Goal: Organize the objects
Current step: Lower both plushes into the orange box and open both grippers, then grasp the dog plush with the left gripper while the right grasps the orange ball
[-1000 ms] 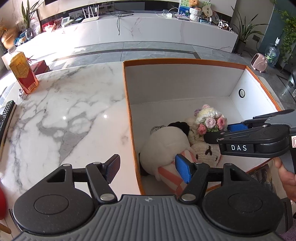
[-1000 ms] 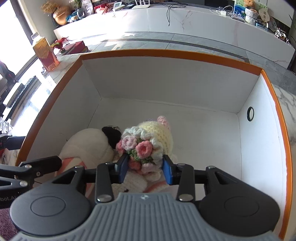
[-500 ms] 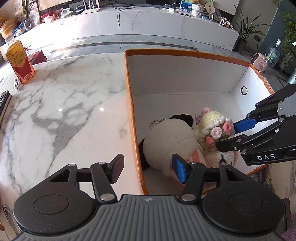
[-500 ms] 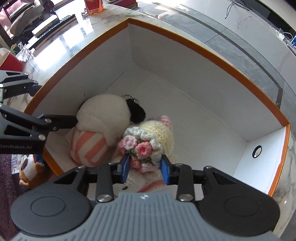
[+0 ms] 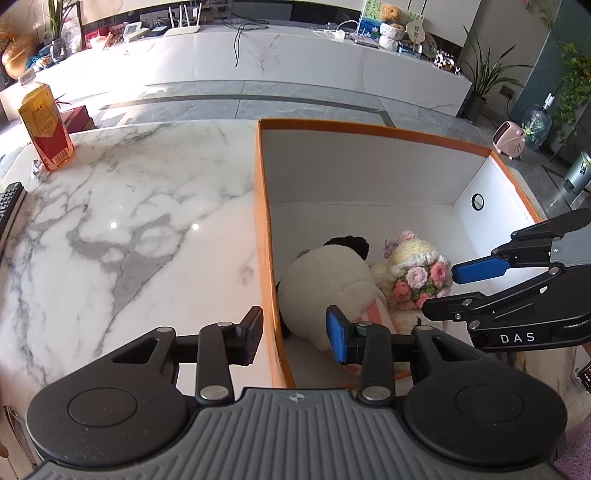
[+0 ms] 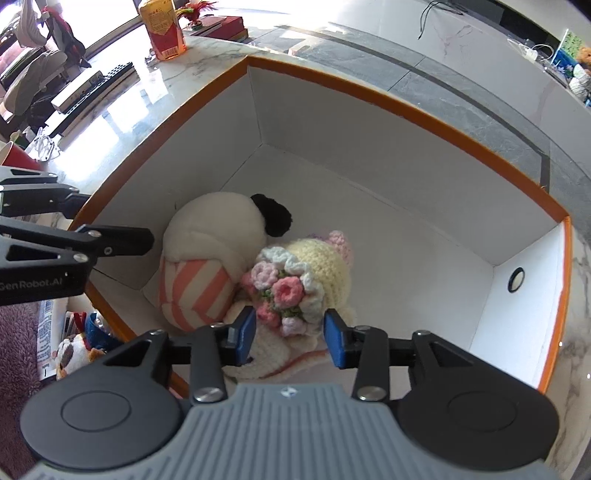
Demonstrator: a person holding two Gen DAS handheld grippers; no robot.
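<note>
A white box with an orange rim point(image 5: 260, 206) point(image 6: 369, 92) stands on the marble table. Inside lie a white plush toy with a black head and pink-striped part point(image 5: 328, 273) point(image 6: 210, 251) and a crocheted cream doll with pink flowers point(image 5: 421, 269) point(image 6: 295, 284). My right gripper point(image 6: 290, 341) point(image 5: 439, 286) is open just above the doll, its blue pads either side of the flowers and apart from them. My left gripper point(image 5: 295, 334) is open and empty, straddling the box's left wall.
An orange-red drink carton point(image 5: 44, 129) point(image 6: 162, 26) stands at the table's far left. A remote point(image 5: 9, 199) lies at the left edge. A small plush toy point(image 6: 74, 354) and clutter sit below the table by the box's near side. A long white counter point(image 5: 258, 55) runs behind.
My right gripper has opened and let go of the crocheted doll, which now rests in the box beside the white plush. It has drawn back a little. The left gripper stays open.
</note>
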